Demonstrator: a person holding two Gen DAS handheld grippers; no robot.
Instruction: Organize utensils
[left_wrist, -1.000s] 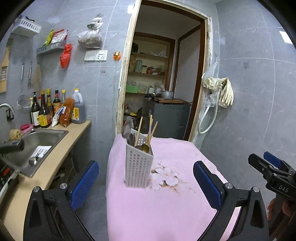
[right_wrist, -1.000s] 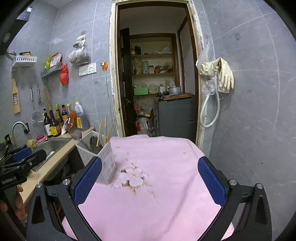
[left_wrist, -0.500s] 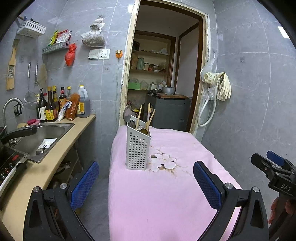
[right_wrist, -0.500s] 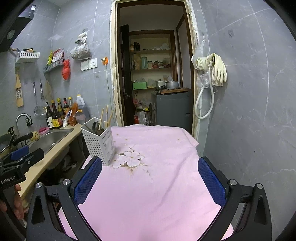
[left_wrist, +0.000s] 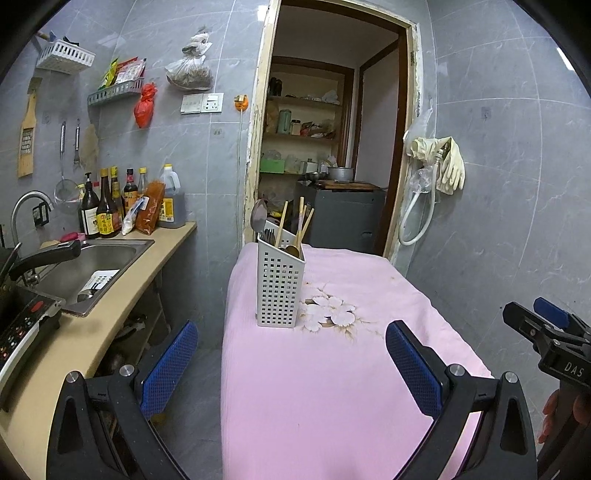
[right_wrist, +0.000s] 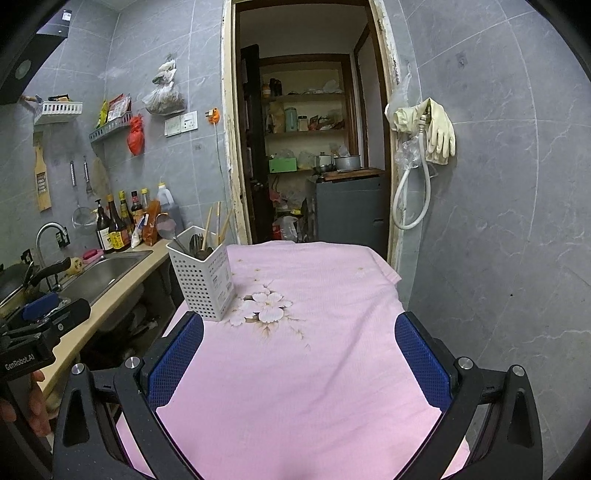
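A white perforated utensil holder (left_wrist: 280, 286) stands upright on the pink cloth-covered table (left_wrist: 332, 387), near its left edge. It holds wooden chopsticks (left_wrist: 303, 225), a metal spoon (left_wrist: 258, 216) and forks. It also shows in the right wrist view (right_wrist: 203, 280). My left gripper (left_wrist: 291, 365) is open and empty, held back from the holder above the table's near end. My right gripper (right_wrist: 299, 354) is open and empty over the table's near part. Each gripper shows at the edge of the other's view.
A counter (left_wrist: 110, 295) with a steel sink (left_wrist: 88, 266), sauce bottles (left_wrist: 107, 210) and a stove panel (left_wrist: 22, 332) runs along the left. An open doorway (left_wrist: 332, 147) lies behind the table. Rubber gloves and a hose (left_wrist: 439, 166) hang on the right wall.
Both grippers have pulled back and away from the utensil holder, which now looks smaller and farther off. Both stay open and empty.
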